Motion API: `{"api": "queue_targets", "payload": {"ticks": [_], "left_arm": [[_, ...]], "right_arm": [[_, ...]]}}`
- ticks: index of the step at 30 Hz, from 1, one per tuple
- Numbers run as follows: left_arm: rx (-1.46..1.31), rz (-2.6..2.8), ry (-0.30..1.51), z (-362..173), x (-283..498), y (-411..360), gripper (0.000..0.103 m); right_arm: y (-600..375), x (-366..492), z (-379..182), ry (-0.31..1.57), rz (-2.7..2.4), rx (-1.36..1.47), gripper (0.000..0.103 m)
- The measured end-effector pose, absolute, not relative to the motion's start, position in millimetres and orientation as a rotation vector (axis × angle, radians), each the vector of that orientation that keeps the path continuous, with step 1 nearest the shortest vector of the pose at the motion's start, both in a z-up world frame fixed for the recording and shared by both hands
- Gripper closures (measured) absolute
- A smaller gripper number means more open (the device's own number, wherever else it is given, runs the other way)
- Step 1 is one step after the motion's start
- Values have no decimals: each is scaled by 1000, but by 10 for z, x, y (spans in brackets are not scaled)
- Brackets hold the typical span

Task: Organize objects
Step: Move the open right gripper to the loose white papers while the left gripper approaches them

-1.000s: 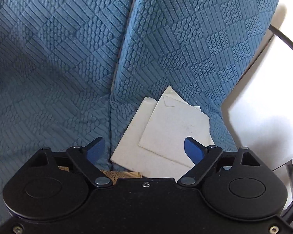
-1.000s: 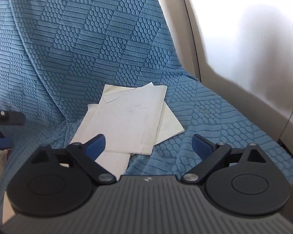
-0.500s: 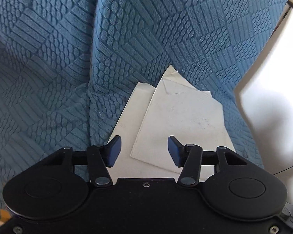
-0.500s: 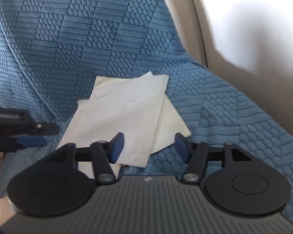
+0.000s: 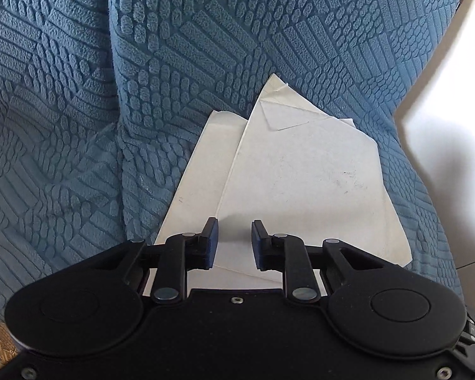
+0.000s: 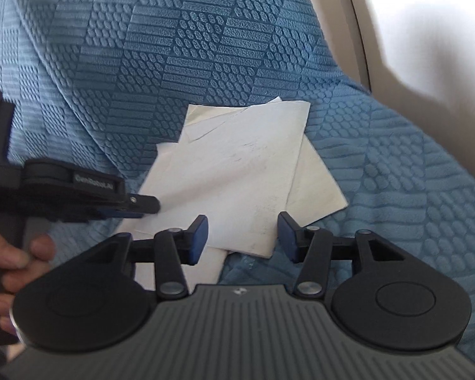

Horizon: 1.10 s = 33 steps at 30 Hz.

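Looking at the papers (image 5: 300, 174), I see a few white sheets fanned loosely over one another on the seat of a sofa draped in a blue cover (image 5: 174, 47), close to its far arm; the top sheet (image 6: 237, 171) has a folded corner and sits askew over the ones beneath, which I take to be the mess I am meant to square up. My left gripper (image 5: 234, 240) hangs steeply over the near edge of the pile, its jaws closing with the top sheet's near corner lying under the gap between them, though I cannot say the pads press on anything yet. In the right view that gripper comes in from the side, low over the sheets' left edge, the hand (image 6: 12, 262) wrapped round its handle. My right gripper (image 6: 242, 234) waits half spread over the near right corner of the top sheet, nothing pinched; I judge it is kept there to steady or take the opposite edge. Thin paper on soft cloth will likely slide or crumple, so a shallow pinch seems wise.
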<state>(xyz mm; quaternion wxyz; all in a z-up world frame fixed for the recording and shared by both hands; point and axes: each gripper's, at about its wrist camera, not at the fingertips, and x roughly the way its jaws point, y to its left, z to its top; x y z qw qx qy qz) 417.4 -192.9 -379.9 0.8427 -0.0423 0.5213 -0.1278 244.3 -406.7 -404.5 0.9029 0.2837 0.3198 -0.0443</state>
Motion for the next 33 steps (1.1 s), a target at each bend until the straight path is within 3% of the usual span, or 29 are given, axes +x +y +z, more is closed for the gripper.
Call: {"api": "queue_targets", "payload": {"ticks": [9,18,20,22,33], "left_arm": [[-50,-279,1088,-3796,4131,-1995,82],[-25,-291,1082,-3802,4116,-1999,82],[-14,-292,1078,-3800,4107,-2015,82],[-19,-292,1078,-3799,4103,-2015,82],[-65,-298,1084,-3786,4118,-1970,83]], "right_arm": [[-4402,2386,-4291,587,139,1121,51],[-4391,2356,-4270,600,120,1216,51],[-4405,2262,-4281,587,138,1283,45],[-4396,2170,-4307,592,116,1335,23],[-4274,2274,-4384,638,-2,1444,25]]}}
